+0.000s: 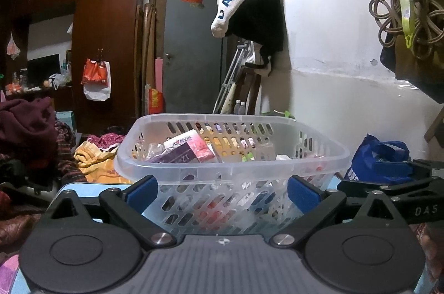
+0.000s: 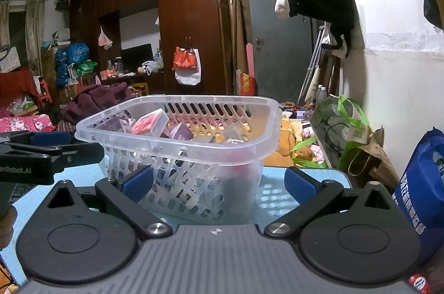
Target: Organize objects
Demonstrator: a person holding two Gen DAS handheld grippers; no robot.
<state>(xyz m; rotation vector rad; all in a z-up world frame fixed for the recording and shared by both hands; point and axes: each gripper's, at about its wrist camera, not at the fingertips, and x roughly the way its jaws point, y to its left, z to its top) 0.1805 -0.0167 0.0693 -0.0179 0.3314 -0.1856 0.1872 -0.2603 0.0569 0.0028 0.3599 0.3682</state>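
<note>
A clear plastic basket [image 1: 194,169] with slotted walls stands on a light blue table top [image 2: 277,191]; the right wrist view has the same basket [image 2: 177,149] a little left of centre. Several small boxes lie in it, among them a pink and purple one [image 1: 191,149] and a red one [image 2: 149,124]. My left gripper [image 1: 223,195] is open just short of the basket's near wall, nothing between its blue pads. My right gripper [image 2: 219,183] is open too, close to the basket's near right corner. Each gripper shows at the edge of the other's view.
A blue bag [image 2: 424,199] stands at the table's right edge. Green and brown bags [image 2: 349,133] sit behind it by the white wall. Piled clothes [image 1: 33,138] lie to the left. A white and black garment [image 1: 249,5] hangs on the wall, above the far side of the basket.
</note>
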